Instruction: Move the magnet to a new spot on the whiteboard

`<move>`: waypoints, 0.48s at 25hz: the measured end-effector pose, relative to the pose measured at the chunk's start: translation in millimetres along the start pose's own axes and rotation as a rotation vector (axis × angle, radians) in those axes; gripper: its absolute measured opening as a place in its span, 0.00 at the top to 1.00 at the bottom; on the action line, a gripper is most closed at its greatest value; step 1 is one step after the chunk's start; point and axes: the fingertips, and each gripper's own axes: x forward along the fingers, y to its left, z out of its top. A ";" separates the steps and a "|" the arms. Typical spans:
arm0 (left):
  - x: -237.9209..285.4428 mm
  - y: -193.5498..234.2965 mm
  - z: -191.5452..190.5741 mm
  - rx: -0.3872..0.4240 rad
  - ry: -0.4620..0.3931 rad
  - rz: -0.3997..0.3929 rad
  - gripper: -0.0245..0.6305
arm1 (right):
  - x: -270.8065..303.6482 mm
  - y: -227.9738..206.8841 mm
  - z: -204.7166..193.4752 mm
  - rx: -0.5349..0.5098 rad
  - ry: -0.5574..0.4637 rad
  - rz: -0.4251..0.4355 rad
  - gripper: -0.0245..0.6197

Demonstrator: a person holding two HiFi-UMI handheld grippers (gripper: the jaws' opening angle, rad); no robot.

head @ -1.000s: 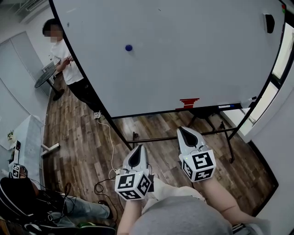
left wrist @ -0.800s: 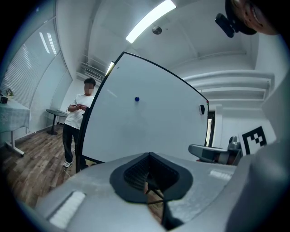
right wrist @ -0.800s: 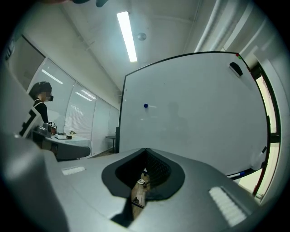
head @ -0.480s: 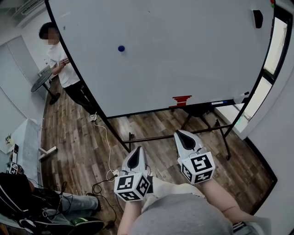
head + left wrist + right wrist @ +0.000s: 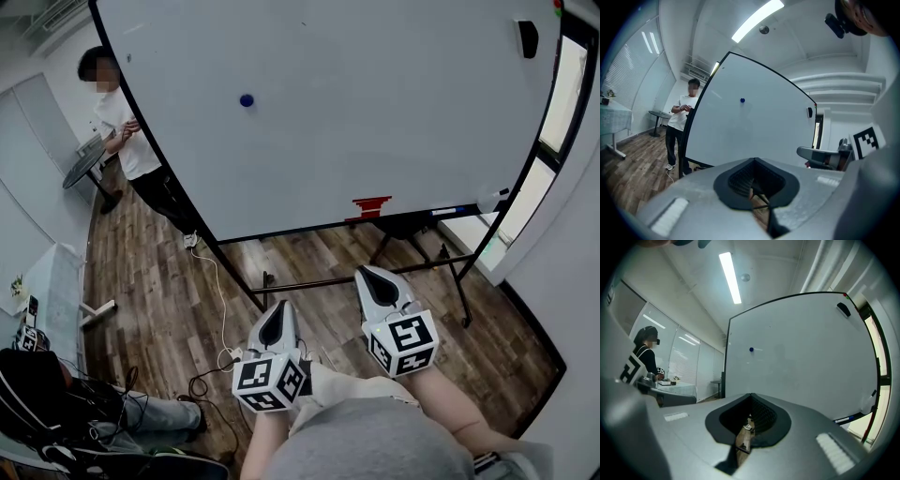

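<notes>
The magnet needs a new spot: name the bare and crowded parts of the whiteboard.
Bare: the wide middle of the white whiteboard, between the small round blue magnet at upper left and the black oblong object top right; also below the magnet. Crowded: only the bottom edge, around the red patch.

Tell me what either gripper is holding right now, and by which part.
Nothing is held. The left gripper and right gripper both have jaws together on nothing; the small round blue magnet sits untouched on the whiteboard.
</notes>
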 end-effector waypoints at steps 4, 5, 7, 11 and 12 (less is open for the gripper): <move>3.7 -1.3 1.6 0.001 0.000 -0.002 0.96 | -0.2 -2.3 2.2 0.001 -0.003 0.001 0.96; 4.1 -2.0 1.7 0.003 0.000 -0.003 0.96 | -0.6 -2.7 2.3 0.003 -0.003 0.002 0.96; 5.6 -2.8 2.4 0.004 0.000 -0.005 0.96 | 0.1 -3.4 2.8 0.007 -0.005 0.004 0.96; 12.2 -1.7 2.2 0.003 0.007 -0.007 0.96 | 4.8 -5.5 2.1 0.011 -0.006 0.010 0.96; 14.1 -1.5 1.9 0.002 0.008 -0.009 0.96 | 6.0 -6.1 1.5 0.011 -0.005 0.010 0.96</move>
